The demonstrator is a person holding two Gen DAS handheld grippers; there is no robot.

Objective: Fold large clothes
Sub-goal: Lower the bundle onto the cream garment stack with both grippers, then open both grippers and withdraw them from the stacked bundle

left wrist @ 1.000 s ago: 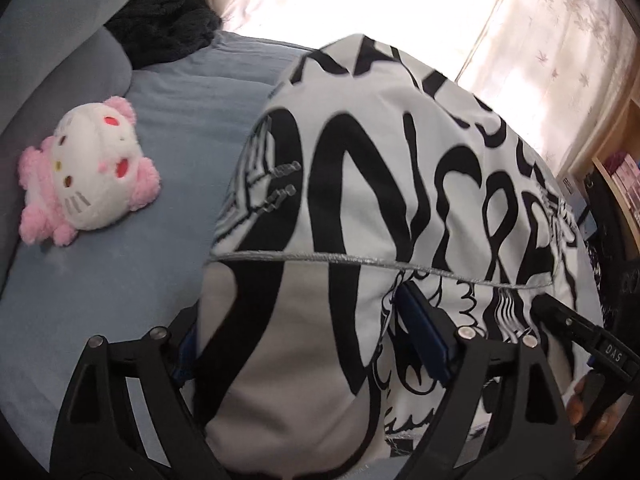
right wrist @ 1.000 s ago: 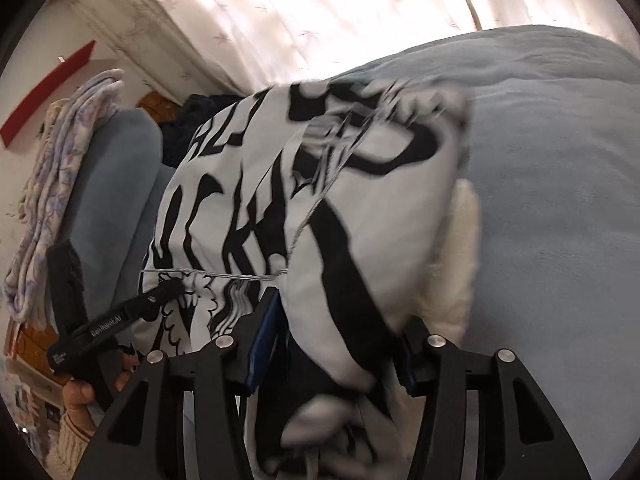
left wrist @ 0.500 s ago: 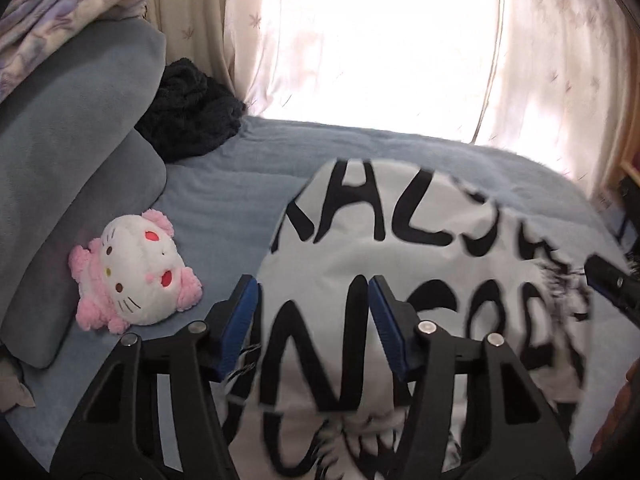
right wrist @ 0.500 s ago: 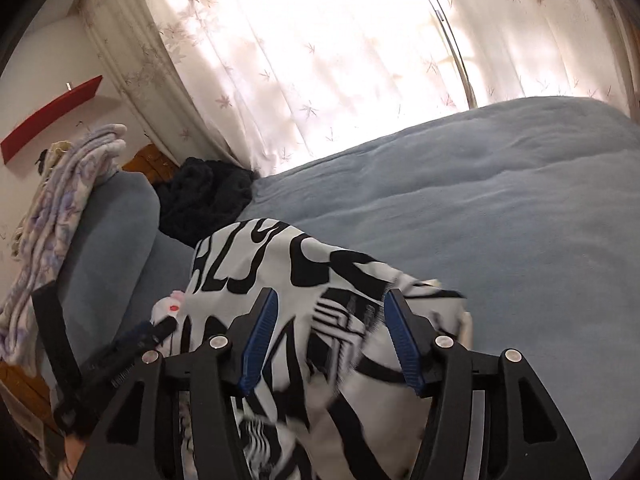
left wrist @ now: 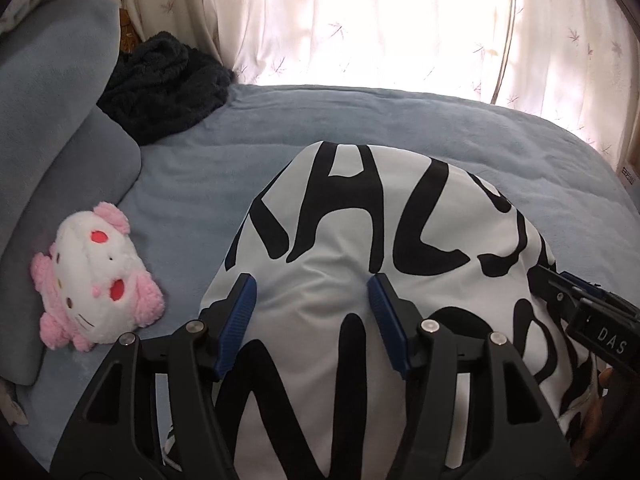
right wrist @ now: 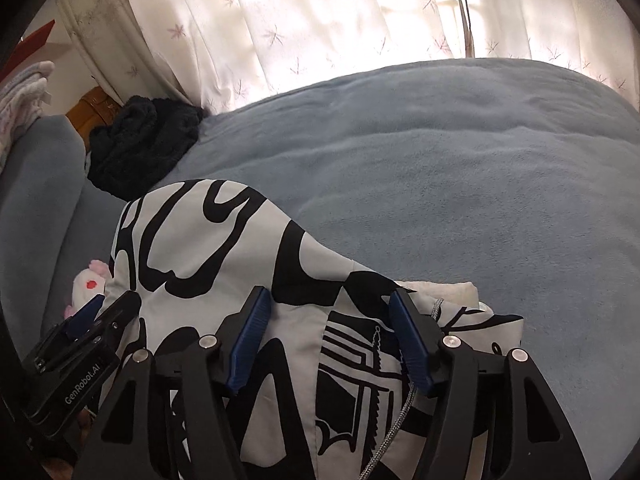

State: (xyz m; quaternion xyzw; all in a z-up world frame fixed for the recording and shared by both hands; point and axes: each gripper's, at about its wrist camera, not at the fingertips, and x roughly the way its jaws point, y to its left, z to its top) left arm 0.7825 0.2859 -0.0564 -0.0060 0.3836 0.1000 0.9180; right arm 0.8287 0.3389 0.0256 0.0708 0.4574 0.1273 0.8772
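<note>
A white garment with bold black lettering (left wrist: 360, 240) lies folded on the blue bedspread (left wrist: 440, 132). It also shows in the right wrist view (right wrist: 200, 248), with a grey drawstring (right wrist: 400, 420) and a white lining (right wrist: 448, 292) at its right edge. My left gripper (left wrist: 312, 316) is open and empty just above the garment's near part. My right gripper (right wrist: 332, 332) is open and empty over the garment's right side. Each gripper shows at the edge of the other's view, the right one (left wrist: 588, 316) and the left one (right wrist: 80, 344).
A pink and white cat plush (left wrist: 96, 280) lies left of the garment against a grey-blue pillow (left wrist: 52, 128). A dark knitted bundle (left wrist: 164, 84) sits at the bed's far left corner. Patterned curtains (left wrist: 360, 20) hang behind the bed. Bare bedspread (right wrist: 480, 180) stretches to the right.
Both grippers opened and let go of the garment, which dropped onto the bed. Both then pulled back and up, so the garment now lies lower in both views.
</note>
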